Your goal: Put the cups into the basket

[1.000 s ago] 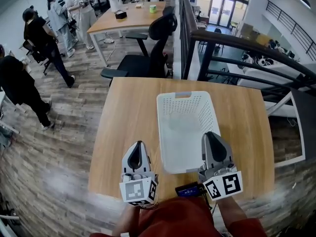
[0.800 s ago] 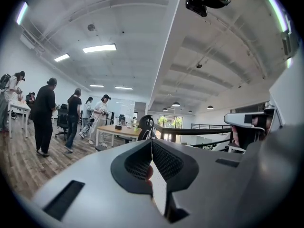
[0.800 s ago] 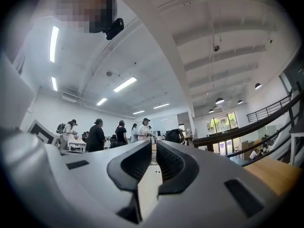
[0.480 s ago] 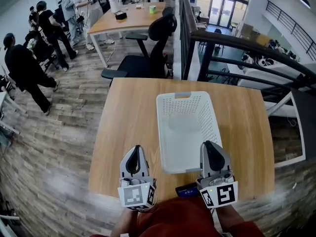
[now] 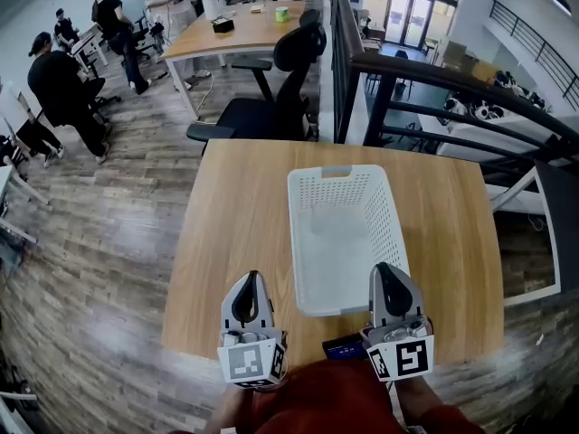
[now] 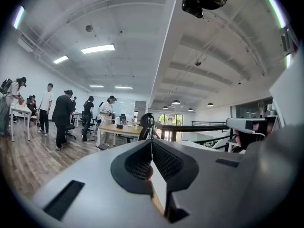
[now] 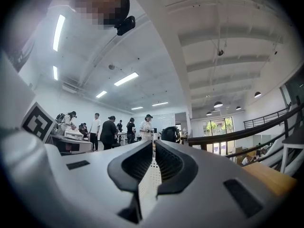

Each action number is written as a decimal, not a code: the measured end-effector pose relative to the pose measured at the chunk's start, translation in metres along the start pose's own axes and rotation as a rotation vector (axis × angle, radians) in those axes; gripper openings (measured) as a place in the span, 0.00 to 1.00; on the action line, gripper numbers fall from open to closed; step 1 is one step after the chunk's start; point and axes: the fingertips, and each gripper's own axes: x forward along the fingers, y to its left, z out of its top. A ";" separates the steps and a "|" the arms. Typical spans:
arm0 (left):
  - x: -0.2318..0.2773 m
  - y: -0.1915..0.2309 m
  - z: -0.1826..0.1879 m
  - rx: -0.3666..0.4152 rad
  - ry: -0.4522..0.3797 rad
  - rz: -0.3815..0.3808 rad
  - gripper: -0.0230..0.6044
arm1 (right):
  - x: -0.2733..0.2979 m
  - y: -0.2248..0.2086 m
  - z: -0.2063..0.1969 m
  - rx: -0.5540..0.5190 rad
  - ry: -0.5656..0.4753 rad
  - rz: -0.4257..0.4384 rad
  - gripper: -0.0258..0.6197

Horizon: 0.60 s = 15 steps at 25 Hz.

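Fingers [image 6: 137, 164] shut, empty; left gripper [image 5: 249, 278] and right gripper [image 5: 385, 269] hover by basket's [image 5: 326, 313] near rim.

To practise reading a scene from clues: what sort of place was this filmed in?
Most likely an open-plan office on an upper level. There is a long wooden desk with a black swivel chair, people gathered at workstations, and a dark railing that seems to overlook a lower floor.
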 end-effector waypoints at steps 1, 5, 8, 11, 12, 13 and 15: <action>0.000 0.000 -0.001 0.000 0.002 0.001 0.05 | 0.000 0.000 0.000 -0.005 0.000 0.001 0.08; 0.001 -0.002 -0.003 0.001 0.005 -0.003 0.05 | 0.000 0.001 -0.001 -0.011 -0.003 0.008 0.08; 0.002 -0.002 -0.004 0.000 0.005 -0.002 0.05 | 0.001 0.003 0.000 -0.026 -0.014 0.016 0.07; 0.003 -0.001 -0.002 -0.001 0.000 0.000 0.05 | 0.002 0.002 0.003 -0.035 -0.019 0.010 0.07; 0.003 -0.001 -0.001 -0.001 0.000 0.000 0.05 | 0.002 0.001 0.003 -0.037 -0.020 0.009 0.07; 0.003 -0.002 0.000 0.000 -0.001 0.001 0.05 | 0.003 0.001 0.004 -0.039 -0.020 0.009 0.07; 0.003 -0.002 0.000 0.002 -0.003 0.000 0.05 | 0.003 0.000 0.003 -0.041 -0.021 0.007 0.07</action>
